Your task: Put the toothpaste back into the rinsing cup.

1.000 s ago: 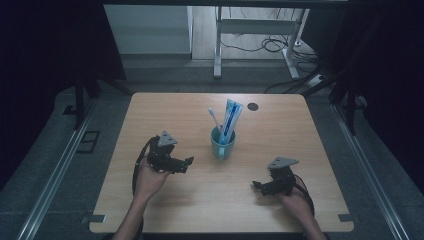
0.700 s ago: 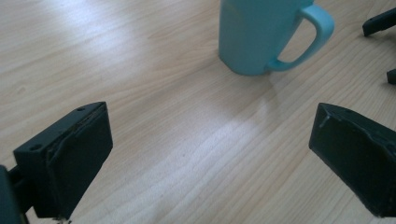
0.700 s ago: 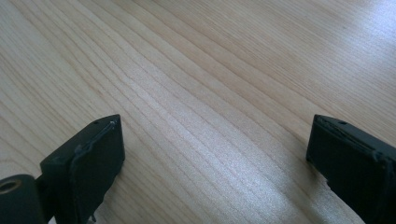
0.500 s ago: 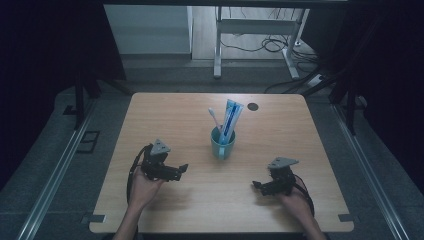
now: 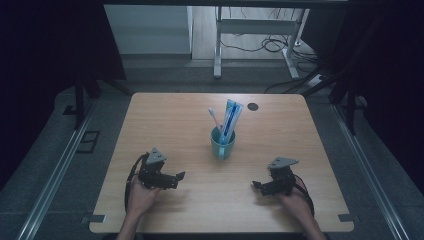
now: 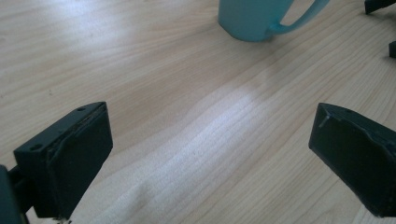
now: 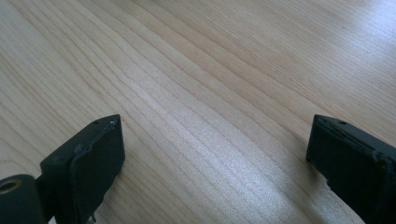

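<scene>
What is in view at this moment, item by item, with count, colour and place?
Cup: one, teal, upright at table centre, handle toward the person.
Toothpaste: one, blue and white tube, standing in the cup, leaning right.
Toothbrush: one, white, standing in the cup at its left.
Table: one, light wood.
Hole: one, dark, round, in the tabletop behind the cup.
Desk frame: one, grey, on the floor beyond the table, cables by it.
Left gripper: one, black, open, near left.
Right gripper: one, black, open, near right.

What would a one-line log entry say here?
left claw: open, empty | right claw: open, empty | teal ceramic mug: upright, holds toothbrush, toothpaste tube
</scene>
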